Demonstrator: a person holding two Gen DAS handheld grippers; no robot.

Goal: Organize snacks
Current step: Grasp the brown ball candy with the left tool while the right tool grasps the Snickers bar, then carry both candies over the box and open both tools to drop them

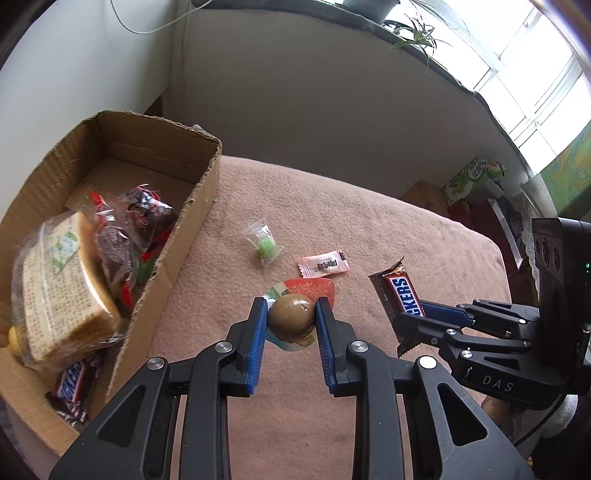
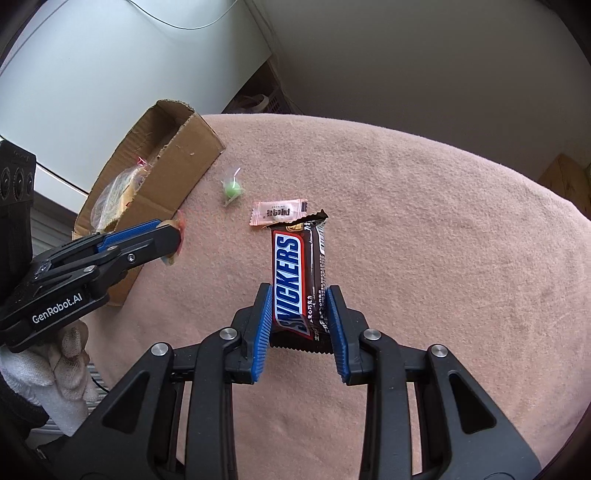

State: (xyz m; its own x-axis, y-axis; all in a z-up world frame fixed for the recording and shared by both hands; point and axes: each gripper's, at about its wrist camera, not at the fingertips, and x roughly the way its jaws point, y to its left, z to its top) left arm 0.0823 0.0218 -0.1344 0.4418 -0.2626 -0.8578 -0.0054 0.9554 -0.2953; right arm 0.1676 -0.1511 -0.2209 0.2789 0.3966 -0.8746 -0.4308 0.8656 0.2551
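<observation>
My left gripper (image 1: 290,312) is shut on a packaged brown egg (image 1: 290,320) in an orange-and-green wrapper, held above the pink cloth. My right gripper (image 2: 299,297) is shut on a Snickers bar (image 2: 295,273), which also shows in the left wrist view (image 1: 400,295). A green candy in a clear bag (image 1: 266,245) and a pink-white candy sachet (image 1: 323,266) lie on the cloth beyond both grippers. The cardboard box (image 1: 192,206) stands at the left and holds a wrapped sandwich (image 1: 62,288), dark wrapped snacks and another Snickers bar (image 1: 74,384).
The pink cloth (image 2: 443,258) covers a table that ends at a white wall behind. Boxes and bags (image 1: 476,184) stand past the right edge. Plants sit on a window ledge (image 1: 417,33). A white-gloved hand (image 2: 55,369) holds the left gripper.
</observation>
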